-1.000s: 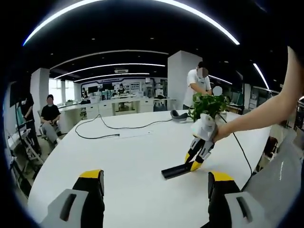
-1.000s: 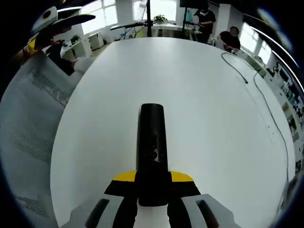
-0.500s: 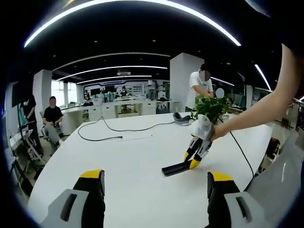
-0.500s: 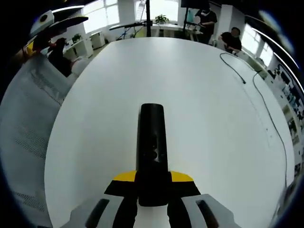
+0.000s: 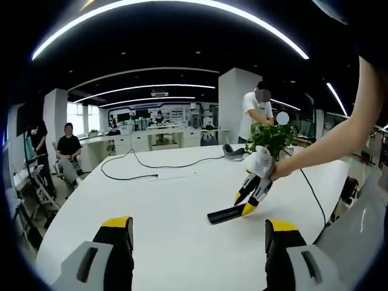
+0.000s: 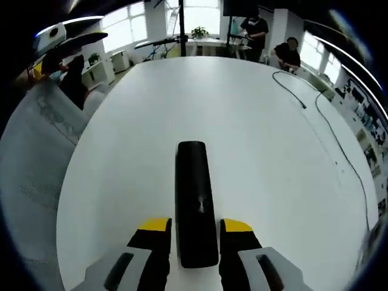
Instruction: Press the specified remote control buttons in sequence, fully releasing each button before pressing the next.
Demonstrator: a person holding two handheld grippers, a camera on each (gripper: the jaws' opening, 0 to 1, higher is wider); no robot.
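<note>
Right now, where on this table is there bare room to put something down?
The white table is bare between the left gripper and the black cable at the far edge. Beyond the remote control it is bare too. It is crowded around the right gripper, near the potted plant.

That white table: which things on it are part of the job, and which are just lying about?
Part of the job:
- slim black remote control, lying flat
- right tool, jaws either side of it
- left tool, held above the table

Lying about:
- long black cable
- leafy green potted plant
- round white table itself
</note>
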